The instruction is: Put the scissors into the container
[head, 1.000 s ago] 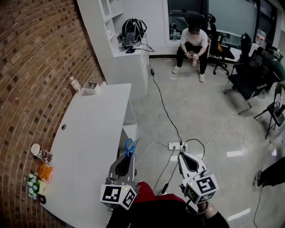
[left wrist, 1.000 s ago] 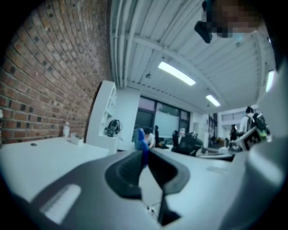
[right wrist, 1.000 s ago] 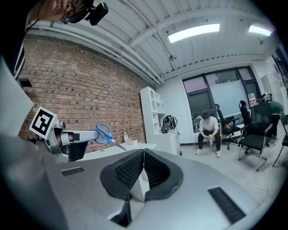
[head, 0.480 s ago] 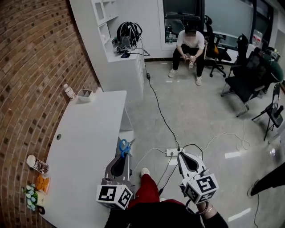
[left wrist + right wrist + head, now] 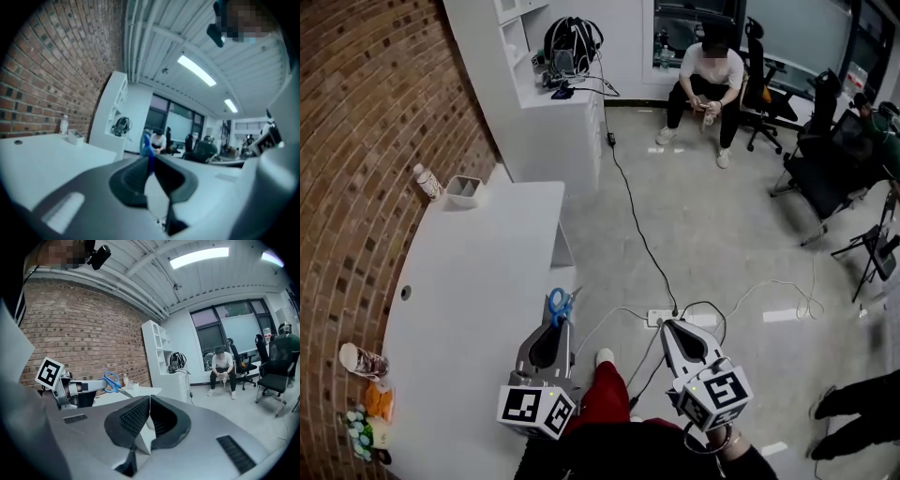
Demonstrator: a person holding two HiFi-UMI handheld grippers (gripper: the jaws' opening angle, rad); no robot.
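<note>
The blue-handled scissors (image 5: 557,305) stick out of my left gripper (image 5: 560,320), which is shut on them above the right edge of the white table (image 5: 469,281). In the left gripper view the blue handles (image 5: 146,143) rise from between the closed jaws. The right gripper view shows the scissors (image 5: 112,382) from the side, blades toward the table's far end. The small white container (image 5: 464,190) stands at that far end, well beyond the scissors. My right gripper (image 5: 667,325) hangs over the floor, shut and empty.
A plastic bottle (image 5: 425,181) stands beside the container. A cup (image 5: 358,359), an orange packet and small flowers sit at the table's near left. A power strip (image 5: 661,317) with cables lies on the floor. A white cabinet (image 5: 553,122) stands behind; a seated person (image 5: 708,80) and office chairs are farther off.
My head view has shifted, so the table and container sit further left. The left gripper keeps its hold on the scissors and has edged left. A foot has stepped forward below.
</note>
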